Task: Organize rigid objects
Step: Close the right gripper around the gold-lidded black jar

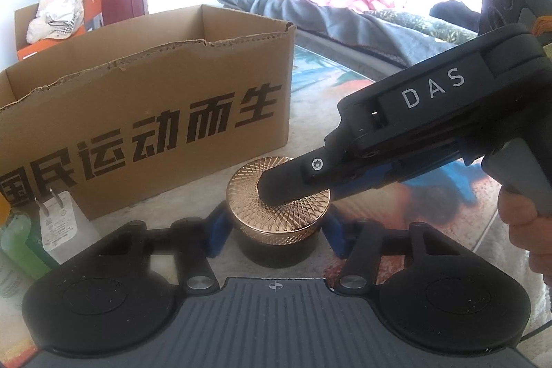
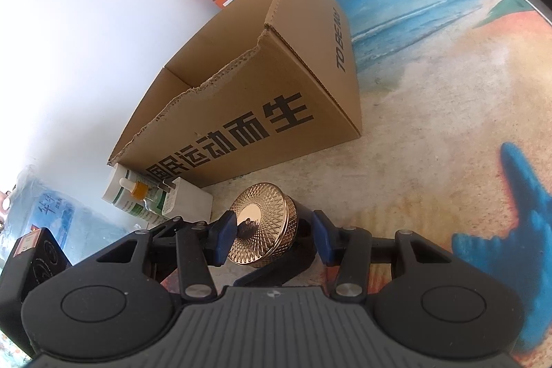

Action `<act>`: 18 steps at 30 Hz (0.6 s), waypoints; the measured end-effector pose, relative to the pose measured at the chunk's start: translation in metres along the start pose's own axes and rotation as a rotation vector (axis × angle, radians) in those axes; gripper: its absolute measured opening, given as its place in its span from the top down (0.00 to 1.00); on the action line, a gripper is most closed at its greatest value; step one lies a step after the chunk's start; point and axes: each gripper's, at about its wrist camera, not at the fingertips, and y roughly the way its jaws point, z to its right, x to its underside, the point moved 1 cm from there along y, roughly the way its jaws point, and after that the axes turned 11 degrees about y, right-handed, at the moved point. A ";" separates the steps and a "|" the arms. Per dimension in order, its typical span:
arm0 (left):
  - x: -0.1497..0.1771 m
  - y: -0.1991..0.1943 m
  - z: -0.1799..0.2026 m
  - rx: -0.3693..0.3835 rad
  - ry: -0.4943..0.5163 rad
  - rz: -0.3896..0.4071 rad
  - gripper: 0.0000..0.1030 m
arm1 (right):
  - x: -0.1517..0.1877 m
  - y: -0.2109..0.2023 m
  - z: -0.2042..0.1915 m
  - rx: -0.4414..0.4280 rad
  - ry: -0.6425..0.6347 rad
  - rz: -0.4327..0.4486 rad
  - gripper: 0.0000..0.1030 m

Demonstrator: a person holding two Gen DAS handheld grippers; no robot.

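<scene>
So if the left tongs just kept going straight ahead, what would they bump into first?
The gold-lidded jar already sits between the left tongs, so it comes first; behind it stands the cardboard box.

1. We see a bench (image 2: 431, 85) topped with a beach print: sea, palms, sand and a blue starfish.
2. An open cardboard box (image 1: 155, 126) with bold black characters stands on it.
3. A dark jar with a gold patterned lid (image 1: 276, 212) sits just before the box.
4. A white charger plug (image 1: 60, 226) and a green-labelled bottle (image 2: 127, 192) lie at the box's corner.
</scene>
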 end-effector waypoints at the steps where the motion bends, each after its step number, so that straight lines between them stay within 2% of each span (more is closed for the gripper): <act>1: 0.000 0.000 0.001 -0.002 0.001 0.001 0.45 | 0.000 0.000 0.000 -0.001 0.003 0.002 0.52; 18: 0.001 -0.016 0.005 -0.008 -0.019 0.011 0.46 | 0.010 -0.011 -0.006 -0.008 -0.003 0.019 0.53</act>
